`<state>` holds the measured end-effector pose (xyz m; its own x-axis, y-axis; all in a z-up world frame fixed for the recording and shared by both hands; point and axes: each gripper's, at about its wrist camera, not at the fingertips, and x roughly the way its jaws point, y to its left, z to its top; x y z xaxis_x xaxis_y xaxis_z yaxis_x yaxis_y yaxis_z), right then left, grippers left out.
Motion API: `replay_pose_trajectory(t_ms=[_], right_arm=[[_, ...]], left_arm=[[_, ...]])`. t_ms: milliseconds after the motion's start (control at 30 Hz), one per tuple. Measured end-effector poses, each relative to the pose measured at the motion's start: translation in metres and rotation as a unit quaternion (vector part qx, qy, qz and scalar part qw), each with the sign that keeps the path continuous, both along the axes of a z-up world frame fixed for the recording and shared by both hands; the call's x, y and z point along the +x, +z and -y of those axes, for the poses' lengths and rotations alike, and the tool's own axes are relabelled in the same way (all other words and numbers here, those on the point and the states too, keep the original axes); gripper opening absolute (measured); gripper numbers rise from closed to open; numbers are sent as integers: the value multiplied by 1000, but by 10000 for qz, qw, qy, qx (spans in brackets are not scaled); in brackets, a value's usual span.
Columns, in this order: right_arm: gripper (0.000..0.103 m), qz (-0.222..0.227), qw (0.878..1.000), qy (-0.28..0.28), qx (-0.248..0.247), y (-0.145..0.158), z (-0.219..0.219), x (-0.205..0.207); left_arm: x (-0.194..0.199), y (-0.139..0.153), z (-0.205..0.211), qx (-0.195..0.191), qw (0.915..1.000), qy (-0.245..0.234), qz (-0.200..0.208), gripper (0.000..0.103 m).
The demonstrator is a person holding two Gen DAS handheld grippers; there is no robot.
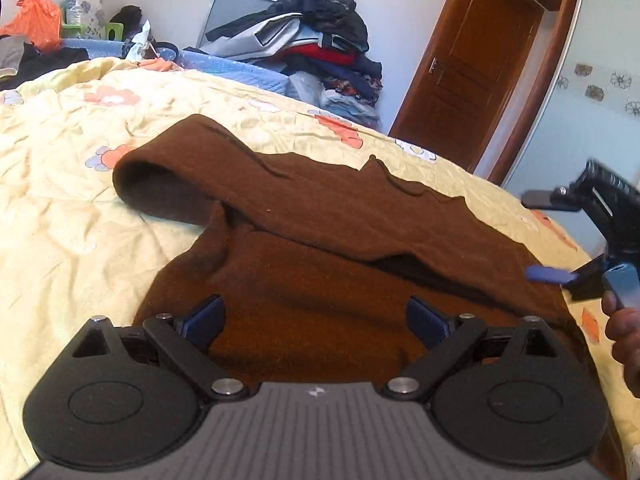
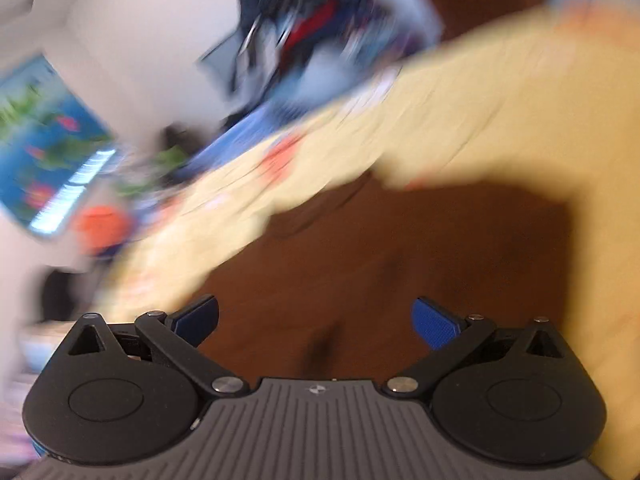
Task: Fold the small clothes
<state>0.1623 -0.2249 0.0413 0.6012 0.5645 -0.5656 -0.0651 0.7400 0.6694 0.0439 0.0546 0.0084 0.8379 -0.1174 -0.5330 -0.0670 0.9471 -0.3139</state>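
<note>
A brown knit garment [image 1: 304,240] lies on the yellow flowered bedspread [image 1: 60,208], with one sleeve folded across its body and a rounded fold at the left. My left gripper [image 1: 314,318] hovers over its near part, open, blue pads wide apart and nothing between them. At the right edge of the left wrist view the right gripper [image 1: 568,240] shows, held by a hand [image 1: 624,332] beside the garment's right side. The right wrist view is blurred: my right gripper [image 2: 316,320] stands open above the brown garment [image 2: 400,264], nothing between its pads.
A tall pile of clothes [image 1: 316,40] stands beyond the bed's far edge. A brown wooden door [image 1: 472,68] is at the back right. An orange bag [image 1: 36,20] and clutter sit at the back left. Bedspread [image 2: 480,120] surrounds the garment.
</note>
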Motion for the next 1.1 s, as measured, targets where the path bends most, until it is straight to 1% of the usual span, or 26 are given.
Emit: replay_pose_trajectory(t_ms=[33,67,100,133,200,267,300,333,367,400,467,533,600,633,700,767,833,900,1000,1033,1067,1100], right_arm=[[96,-271,9993,220,144,-4,-7,6],[94,-485,9981,378,96,-8,-16,12],[88,-610,9971,447,-53,-12,-23,17],[84,-681,9964,457,-212,-16,-28,21],[84,-633,9966,465,-254,-18,-35,26],[71,-622,9965,474,-296,-18,-42,32],[49,-646,9958,525,-392,-19,-46,34],[19,-706,9943,581,-543,-20,-51,37],[15,-749,9928,673,-646,-21,-56,39],[14,-695,9920,772,-716,-18,-59,39],[14,-398,9919,885,-818,-4,-61,34],[14,-141,9936,903,-658,18,-49,34],[14,122,9946,796,-661,42,-27,34],[14,181,9948,695,-729,50,-13,36],[14,163,9942,417,-980,57,18,38],[14,-33,9936,106,-1125,52,51,39],[14,-343,9927,-131,-1152,36,75,40],[14,-517,9902,-217,-1282,18,82,38],[14,-565,9906,-195,-1233,-2,76,30],[14,-574,9903,-177,-1250,-6,72,29],[14,-578,9900,-166,-1277,-8,70,29],[14,-562,9900,-142,-1286,-7,69,32]], left_arm=[[0,1,1,57,10000,-19,-12,100],[-1,1,1,109,9999,-29,-21,100],[-2,1,1,138,9999,-39,-25,100],[-3,0,0,138,9999,-43,-26,100],[-4,-1,-2,82,10000,-35,-13,100],[-8,-4,-3,22,10000,-23,8,100],[-7,-4,-2,11,10000,-21,9,100],[-8,-4,-1,9,10000,-22,11,100],[-8,-4,-1,10,10000,-28,11,100],[-8,-4,-1,11,10000,-32,8,100],[-9,-4,-2,3,10000,-35,13,101],[-9,-4,-3,-14,10000,-35,18,101],[-9,-5,-3,-27,10000,-37,22,101],[-9,-5,-4,-37,10000,-38,23,101],[-9,-5,-4,-60,10000,-37,30,101],[-9,-5,-5,-84,10000,-37,37,101],[-9,-5,-5,-103,9999,-32,41,101],[-9,-5,-5,-85,10000,-36,33,101],[-10,-3,-5,-75,10000,-55,12,101],[-9,2,-9,-158,9999,-63,0,101],[-6,10,-18,-345,9994,-38,-22,101],[-3,19,-30,-641,9979,42,13,101]])
